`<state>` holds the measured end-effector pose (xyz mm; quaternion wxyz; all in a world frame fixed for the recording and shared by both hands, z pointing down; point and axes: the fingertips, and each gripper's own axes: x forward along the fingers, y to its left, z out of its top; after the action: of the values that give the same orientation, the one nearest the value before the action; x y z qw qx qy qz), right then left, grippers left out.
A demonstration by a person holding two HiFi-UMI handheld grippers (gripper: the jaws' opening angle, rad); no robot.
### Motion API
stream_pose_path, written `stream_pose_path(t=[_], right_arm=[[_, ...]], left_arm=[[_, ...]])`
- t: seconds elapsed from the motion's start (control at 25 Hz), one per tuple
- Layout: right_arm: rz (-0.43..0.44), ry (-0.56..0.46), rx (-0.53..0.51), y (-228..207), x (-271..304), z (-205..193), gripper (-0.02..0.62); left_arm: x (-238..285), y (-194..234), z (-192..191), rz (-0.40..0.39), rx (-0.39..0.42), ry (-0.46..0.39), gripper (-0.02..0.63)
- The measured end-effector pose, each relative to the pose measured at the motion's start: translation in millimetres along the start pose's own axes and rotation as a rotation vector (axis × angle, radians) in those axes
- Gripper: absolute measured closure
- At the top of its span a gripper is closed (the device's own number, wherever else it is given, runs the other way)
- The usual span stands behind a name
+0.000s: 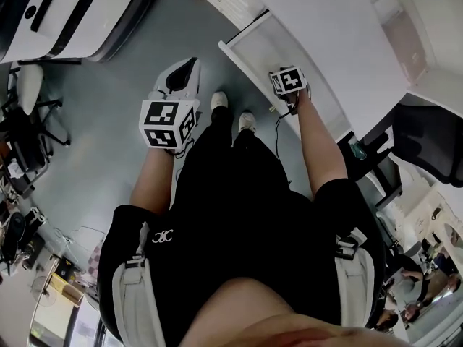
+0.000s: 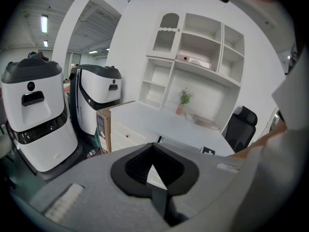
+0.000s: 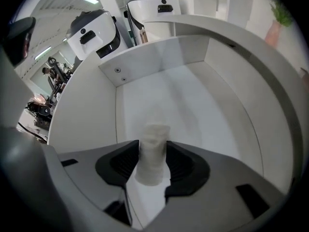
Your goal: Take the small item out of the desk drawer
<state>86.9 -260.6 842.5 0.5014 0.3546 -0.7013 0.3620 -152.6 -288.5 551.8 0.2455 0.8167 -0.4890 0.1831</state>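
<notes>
The small white item (image 3: 153,135) sits between the jaws of the right gripper (image 3: 152,159), which pinch it from both sides just above the floor of the open drawer (image 3: 159,57). It is pale, roughly upright and too blurred to name. From the head view, the right gripper reaches down into the drawer, pulled out from the white desk (image 1: 325,35), while the left gripper (image 1: 173,100) hangs off to the side over the grey floor (image 1: 94,100), its jaws pressed together on nothing. I would say the grasp is made and the lift-out is the step in hand. The next move calls for a straight rise clear of the drawer walls, without loosening the pinch.
</notes>
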Motion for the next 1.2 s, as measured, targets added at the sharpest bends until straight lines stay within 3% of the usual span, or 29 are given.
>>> stream_pose_path(t=[0.24,0.44,0.76,1.0,1.2], right_arm=[[0.013,0.008,-0.038,0.7,-2.1,-1.0,0.459],[0.01,-0.078,-0.048,10.3,-33.9,13.4,0.463],[-0.039,-0.352,-0.112,28.6,-133.6,43.0,0.472],[-0.133,-0.617,-0.06,25.9,-232.8,63.6,0.477],[-0.227,-0.809,0.0,28.7,-311.3,50.2,0.482]], left_arm=[[-10.0,2.5,-6.0,0.008,-0.007,0.004,0.592],[-13.3,-7.4,4.0,-0.02,0.013,-0.02,0.592],[-7.9,-60.5,29.0,-0.126,0.082,-0.069,0.592],[-2.1,-108.3,58.5,-0.222,0.162,-0.125,0.592],[-6.9,-146.1,71.7,-0.29,0.199,-0.153,0.592]])
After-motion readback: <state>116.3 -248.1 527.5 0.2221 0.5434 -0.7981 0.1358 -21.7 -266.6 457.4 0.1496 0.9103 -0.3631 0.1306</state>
